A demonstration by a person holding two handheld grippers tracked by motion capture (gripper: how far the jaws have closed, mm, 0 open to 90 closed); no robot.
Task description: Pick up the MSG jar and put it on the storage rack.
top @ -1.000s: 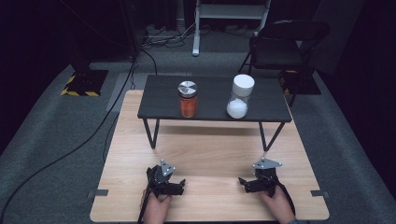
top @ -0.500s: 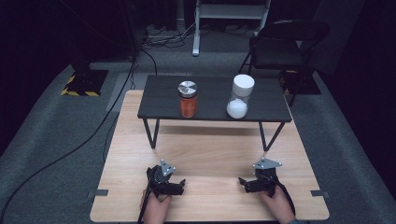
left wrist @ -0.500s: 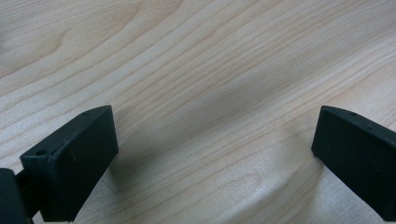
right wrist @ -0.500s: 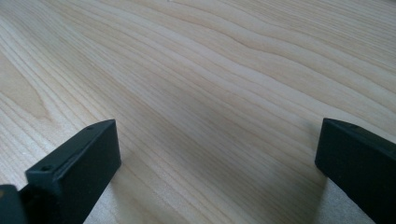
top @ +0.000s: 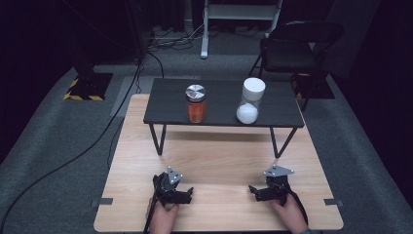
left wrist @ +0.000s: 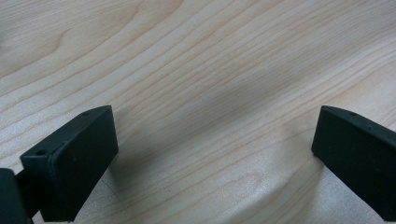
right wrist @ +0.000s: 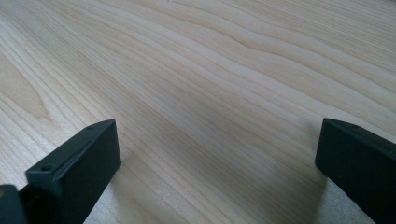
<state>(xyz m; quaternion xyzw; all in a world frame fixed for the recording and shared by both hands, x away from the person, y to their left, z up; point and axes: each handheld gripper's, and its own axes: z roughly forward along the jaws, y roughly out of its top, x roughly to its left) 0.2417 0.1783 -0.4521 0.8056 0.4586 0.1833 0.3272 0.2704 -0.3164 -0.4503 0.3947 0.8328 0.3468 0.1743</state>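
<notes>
High view: both grippers rest low on the wooden table point(top: 219, 161), near its front edge, well apart from each other. Left gripper point(top: 187, 194) sits left of centre, right gripper point(top: 253, 191) right of centre; the jaws of each point inward, toward the other, roughly along the front edge. Each carries a grey three-cornered plate on top. A hand comes up from the bottom edge behind each one, and cables trail back off the front edge.

Nearest things: two jars on the dark shelf point(top: 221, 103), a low black riser on thin legs across the table's far half.
- orange jar point(top: 196, 104), silver lid, upright, long axis vertical, left of the shelf's centre, toward its front edge.
- white jar point(top: 250, 101), white lid, leaning: lid tips toward the shelf's far right, rounded white base toward the front edge. Right of centre.
- Jars well apart from each other, and both well apart from the grippers.

Between grippers and jars: bare wood, then the shelf's front edge and legs.

Left gripper view: jaws spread wide, one at each lower corner, only wood grain between them, pinching nothing. Right gripper view: same, jaws spread wide over bare wood.

Off the table: grey carpet, a black chair point(top: 297, 46) beyond the far right corner, a yellow-and-black striped base point(top: 86, 87) at far left, and a white stand leg point(top: 206, 29) at the back.
</notes>
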